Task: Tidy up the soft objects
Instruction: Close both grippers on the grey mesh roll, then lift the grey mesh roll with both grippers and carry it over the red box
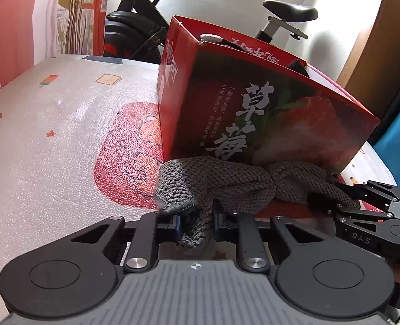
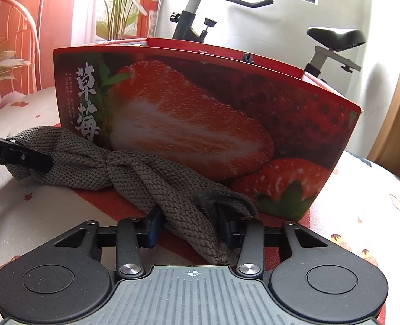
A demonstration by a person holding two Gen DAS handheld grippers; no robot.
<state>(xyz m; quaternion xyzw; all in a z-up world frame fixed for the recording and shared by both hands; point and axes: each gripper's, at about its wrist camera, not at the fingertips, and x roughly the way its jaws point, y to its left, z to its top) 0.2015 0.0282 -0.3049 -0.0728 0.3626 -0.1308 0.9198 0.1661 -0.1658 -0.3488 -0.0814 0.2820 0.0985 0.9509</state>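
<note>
An exercise bike (image 1: pixel 135 27) stands at the far side behind the red strawberry box (image 1: pixel 267 108), which blocks the way ahead on the printed tabletop (image 1: pixel 51 135). Against the box's near wall lies a grey knitted cloth (image 2: pixel 135 170). The left gripper (image 1: pixel 196 223) and right gripper (image 2: pixel 190 228) each pinch one end in their fingers. Only the left view shows items inside the box.

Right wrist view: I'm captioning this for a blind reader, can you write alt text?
The right tongs clamp one end of a grey-brown knitted cloth lying twisted in front of a red strawberry-printed box. The left tongs grip its far end at left; an exercise bike stands behind.
</note>
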